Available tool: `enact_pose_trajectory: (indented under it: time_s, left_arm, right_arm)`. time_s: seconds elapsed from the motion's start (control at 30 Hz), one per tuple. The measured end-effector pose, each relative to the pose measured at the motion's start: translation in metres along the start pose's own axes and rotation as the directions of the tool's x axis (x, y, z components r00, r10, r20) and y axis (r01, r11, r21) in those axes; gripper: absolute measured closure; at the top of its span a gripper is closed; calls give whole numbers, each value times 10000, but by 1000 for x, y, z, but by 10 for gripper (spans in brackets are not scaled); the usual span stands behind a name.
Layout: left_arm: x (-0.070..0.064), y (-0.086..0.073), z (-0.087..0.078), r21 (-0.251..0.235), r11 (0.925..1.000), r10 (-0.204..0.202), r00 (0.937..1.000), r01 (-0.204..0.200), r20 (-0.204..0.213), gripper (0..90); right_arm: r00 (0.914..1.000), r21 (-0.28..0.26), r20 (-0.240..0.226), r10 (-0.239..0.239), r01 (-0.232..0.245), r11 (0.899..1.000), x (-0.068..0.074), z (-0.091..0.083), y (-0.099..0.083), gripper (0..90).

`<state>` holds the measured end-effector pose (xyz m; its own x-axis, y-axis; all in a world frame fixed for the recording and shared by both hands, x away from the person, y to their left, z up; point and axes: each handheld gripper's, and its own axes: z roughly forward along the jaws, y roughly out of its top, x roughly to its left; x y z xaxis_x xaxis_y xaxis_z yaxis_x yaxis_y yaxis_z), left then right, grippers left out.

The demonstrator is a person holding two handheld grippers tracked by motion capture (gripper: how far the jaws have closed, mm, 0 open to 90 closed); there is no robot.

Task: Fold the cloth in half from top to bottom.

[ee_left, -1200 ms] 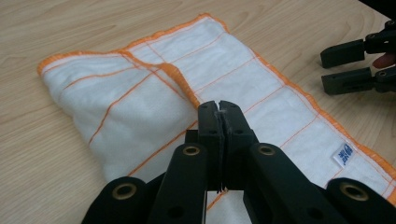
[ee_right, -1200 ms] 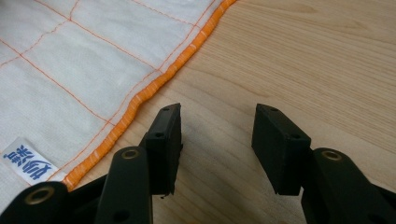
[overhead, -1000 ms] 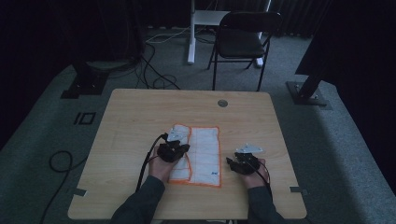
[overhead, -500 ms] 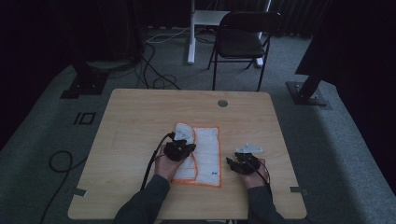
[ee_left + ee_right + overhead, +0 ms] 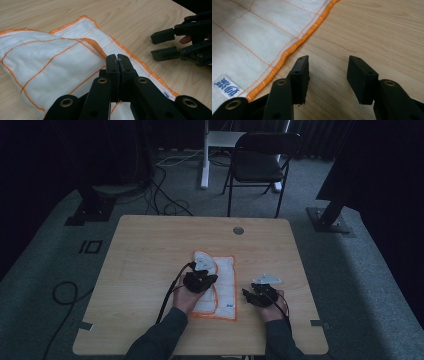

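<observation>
A white cloth (image 5: 226, 281) with an orange hem and thin orange grid lines lies on the wooden table (image 5: 150, 255). Its left part is lifted and folded over towards the right, forming a rounded flap (image 5: 50, 53). My left gripper (image 5: 200, 280) sits over the cloth, its jaws pressed together (image 5: 117, 58) with a sliver of the cloth's edge between them. My right gripper (image 5: 252, 296) rests low over bare wood just right of the cloth's hem (image 5: 294, 46), open with nothing between its fingers (image 5: 328, 68). A small blue-printed label (image 5: 228, 86) sits near that hem.
A round grommet (image 5: 238, 230) is set in the table near its far edge. A folding chair (image 5: 260, 165) and a white post stand behind the table. Cables trail over the floor at the left. Bare wood lies to the left of the cloth and beyond it.
My left gripper has moved to the right, carrying the cloth's left edge over the rest of the cloth. The right gripper has stayed put.
</observation>
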<state>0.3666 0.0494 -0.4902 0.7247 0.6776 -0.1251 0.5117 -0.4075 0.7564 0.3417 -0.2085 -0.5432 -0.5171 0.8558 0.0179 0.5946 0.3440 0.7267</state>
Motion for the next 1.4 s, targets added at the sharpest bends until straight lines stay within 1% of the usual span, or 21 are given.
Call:
enact_pose_trajectory:
  time_s: [0.23,0.6,0.77,0.83,1.03,1.27,1.37,1.4]
  left_arm:
    - [-7,6,7,-25,10000,62,9998,-61,178,894]
    - [-23,14,10,-153,9996,254,9983,-247,534,894]
    - [-29,16,9,-236,9994,269,9974,-254,671,893]
    - [-31,18,8,-262,9992,311,9969,-292,728,893]
    - [-34,23,7,-396,9990,261,9962,-228,836,893]
    - [-42,22,8,-374,9990,289,9925,-247,1189,893]
    - [-44,23,8,-351,9988,384,9919,-344,1210,893]
    - [-43,23,11,-317,9988,395,9927,-361,1138,892]
  right_arm:
    - [10000,-6,-3,19,-19,10000,0,0,0,521]
    - [10000,-33,14,-19,19,10000,0,0,0,521]
    - [10000,-41,12,-15,15,10000,0,0,0,521]
    - [10000,-35,8,2,-2,10000,0,0,0,521]
    - [10000,-31,11,31,-31,10000,0,0,0,521]
    - [10000,-34,28,-5,5,10000,0,1,0,521]
    - [10000,-37,37,-14,14,10000,0,1,0,520]
    - [10000,-32,44,-22,22,10000,1,1,0,519]
